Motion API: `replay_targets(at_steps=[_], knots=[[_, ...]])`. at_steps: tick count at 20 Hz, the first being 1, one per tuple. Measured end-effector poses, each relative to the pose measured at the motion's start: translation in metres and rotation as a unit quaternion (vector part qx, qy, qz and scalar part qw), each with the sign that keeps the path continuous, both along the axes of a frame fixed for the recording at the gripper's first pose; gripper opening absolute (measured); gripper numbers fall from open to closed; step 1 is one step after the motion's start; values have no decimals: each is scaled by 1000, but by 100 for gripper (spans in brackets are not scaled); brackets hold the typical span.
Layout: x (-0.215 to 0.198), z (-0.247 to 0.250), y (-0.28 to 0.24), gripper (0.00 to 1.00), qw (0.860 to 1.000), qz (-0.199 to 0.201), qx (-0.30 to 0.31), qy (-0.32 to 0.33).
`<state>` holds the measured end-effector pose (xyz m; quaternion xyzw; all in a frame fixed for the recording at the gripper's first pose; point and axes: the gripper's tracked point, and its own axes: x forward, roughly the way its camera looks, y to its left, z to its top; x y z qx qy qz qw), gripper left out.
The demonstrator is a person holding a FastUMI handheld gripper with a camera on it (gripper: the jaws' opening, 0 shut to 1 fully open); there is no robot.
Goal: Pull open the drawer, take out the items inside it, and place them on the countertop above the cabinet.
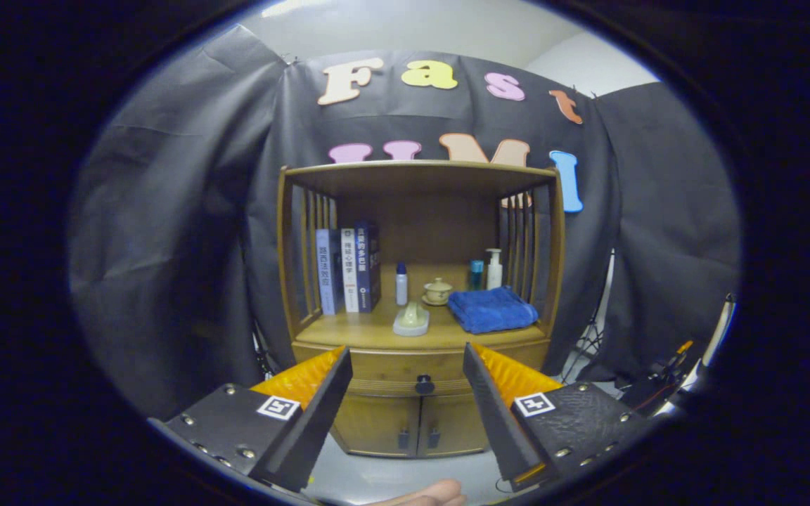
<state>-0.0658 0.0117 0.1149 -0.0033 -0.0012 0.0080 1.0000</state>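
Tongs (pixel 405 365) spread wide, the closed drawer's knob (pixel 424 384) beyond, between them.

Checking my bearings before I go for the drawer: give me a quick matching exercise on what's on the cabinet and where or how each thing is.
1. books
2. blue towel
3. drawer knob
4. gripper

A. lined up between the jaws, drawer shut
B. folded on the countertop's right part
C. open, short of the cabinet
D. upright by the left slats

Pairs: 1-D, 2-B, 3-A, 4-C
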Motion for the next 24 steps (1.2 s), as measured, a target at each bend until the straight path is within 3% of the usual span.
replay_targets(at_steps=[3, 6, 17, 24], knots=[[-1, -10, -7, 96, 1000, -7, 18, -1], [0, -4, 3, 96, 999, 18, 43, -11], [-8, -6, -22, 96, 999, -29, 28, -21], [-9, -7, -23, 97, 999, -32, 21, -16]])
